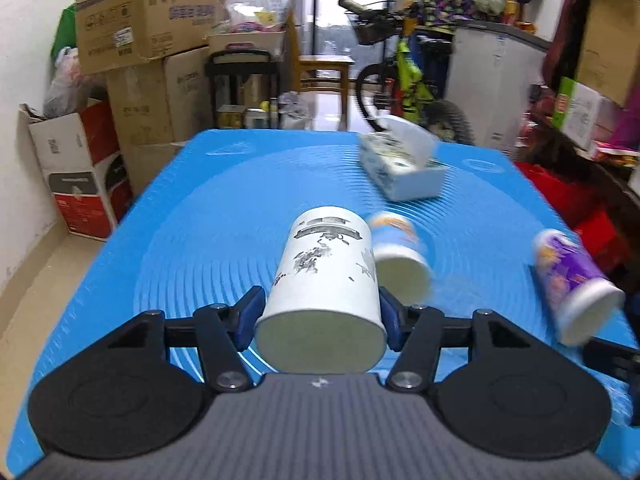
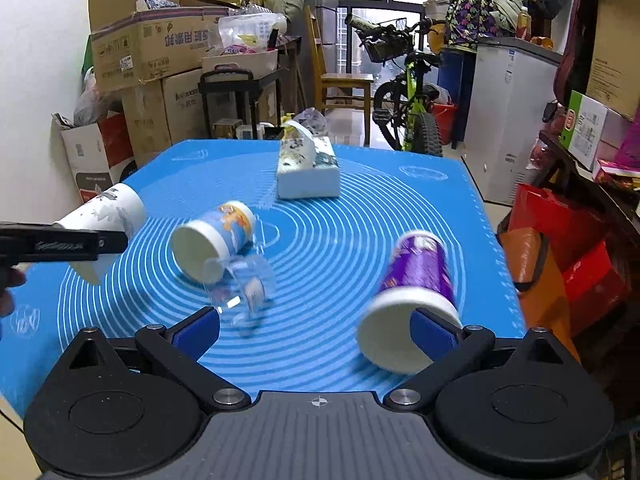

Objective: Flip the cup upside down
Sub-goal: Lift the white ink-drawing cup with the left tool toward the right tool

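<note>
My left gripper point(image 1: 320, 316) is shut on a white paper cup with grey print point(image 1: 326, 276), held on its side above the blue mat point(image 1: 200, 216), open mouth toward the camera. The same cup shows at the left of the right wrist view point(image 2: 108, 216). My right gripper point(image 2: 316, 328) is open; its right finger point(image 2: 434, 330) is inside the mouth of a purple cup point(image 2: 416, 280) that lies tilted on its side. A blue-and-white cup point(image 2: 214, 238) lies on its side mid-mat, with a clear glass cup point(image 2: 244, 286) in front of it.
A white tissue box point(image 2: 310, 172) sits at the far middle of the mat. Beyond the table are stacked cardboard boxes point(image 2: 148, 52), a black cart, a wooden chair, a green bicycle point(image 2: 412, 96) and red bags at the right.
</note>
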Motion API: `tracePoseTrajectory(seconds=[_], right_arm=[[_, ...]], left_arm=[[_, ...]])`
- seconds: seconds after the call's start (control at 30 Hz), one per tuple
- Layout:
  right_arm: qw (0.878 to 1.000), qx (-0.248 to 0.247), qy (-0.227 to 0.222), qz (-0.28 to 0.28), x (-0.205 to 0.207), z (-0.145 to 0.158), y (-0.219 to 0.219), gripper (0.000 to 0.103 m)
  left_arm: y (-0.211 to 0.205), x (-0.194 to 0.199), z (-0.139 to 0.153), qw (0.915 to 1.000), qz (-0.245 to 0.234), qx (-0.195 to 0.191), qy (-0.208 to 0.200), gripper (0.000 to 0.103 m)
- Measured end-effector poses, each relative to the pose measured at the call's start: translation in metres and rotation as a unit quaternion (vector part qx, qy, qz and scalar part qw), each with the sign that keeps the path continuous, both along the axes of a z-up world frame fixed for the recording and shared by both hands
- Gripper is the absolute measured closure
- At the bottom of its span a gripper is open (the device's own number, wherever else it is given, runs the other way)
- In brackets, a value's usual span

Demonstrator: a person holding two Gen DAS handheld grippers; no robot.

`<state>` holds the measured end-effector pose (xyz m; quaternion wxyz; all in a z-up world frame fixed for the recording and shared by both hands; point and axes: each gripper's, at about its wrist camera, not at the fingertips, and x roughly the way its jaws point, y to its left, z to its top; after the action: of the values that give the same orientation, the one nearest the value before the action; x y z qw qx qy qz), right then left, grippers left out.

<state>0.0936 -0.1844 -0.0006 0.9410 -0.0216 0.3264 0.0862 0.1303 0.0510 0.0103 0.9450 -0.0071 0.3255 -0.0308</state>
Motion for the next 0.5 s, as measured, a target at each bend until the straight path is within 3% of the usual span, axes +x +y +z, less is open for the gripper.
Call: tracePoseTrajectory(seconds=[0.27, 0.5], right_arm=[[1.0, -0.004, 0.026, -0.013, -0.031, -0.013, -0.018, 0.003], [0.999, -0.002, 0.045, -0.026, -0.041, -0.024, -0.031, 0.003]], left_arm=[[-0.063, -0.04, -0.025, 0.9979, -0.059, -0.015, 0.024, 0.042], [-0.08, -0.038, -0.044, 0.9965, -0.057, -0.027, 0.054, 0.041]])
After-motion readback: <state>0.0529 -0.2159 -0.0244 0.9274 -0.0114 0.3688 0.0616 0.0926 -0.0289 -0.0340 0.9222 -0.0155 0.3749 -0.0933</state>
